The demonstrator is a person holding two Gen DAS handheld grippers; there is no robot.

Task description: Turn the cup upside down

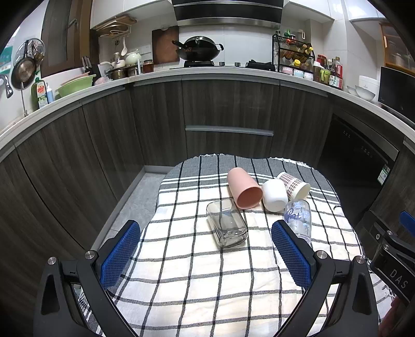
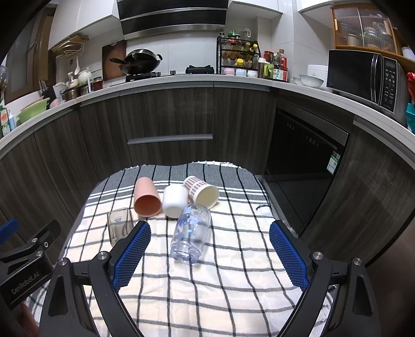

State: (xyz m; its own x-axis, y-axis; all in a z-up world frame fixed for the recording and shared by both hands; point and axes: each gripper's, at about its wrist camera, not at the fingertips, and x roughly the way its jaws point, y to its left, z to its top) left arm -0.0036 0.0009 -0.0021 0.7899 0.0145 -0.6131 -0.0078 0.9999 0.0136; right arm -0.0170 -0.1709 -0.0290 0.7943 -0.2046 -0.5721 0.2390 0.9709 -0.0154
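Cups lie on their sides across the far half of our checked tablecloth (image 2: pixel 197 298): a pink cup (image 2: pixel 147 198), a white cup (image 2: pixel 175 201) and a patterned paper cup (image 2: pixel 201 191) in a touching row, with a square glass (image 1: pixel 227 224) and a clear flowered cup (image 2: pixel 190 233) nearer us. Our left tongs (image 1: pixel 205 252) hover spread before the square glass, and our right tongs (image 2: pixel 210 255) spread before the flowered cup, both empty. Bare cloth stretches beneath the tongs, and the cups sit well inside its edges.

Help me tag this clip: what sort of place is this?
A home kitchen, most likely. A wok sits on a stove under a range hood, a microwave stands on the counter, and a spice rack is by the wall. The cups lie on a checked cloth.
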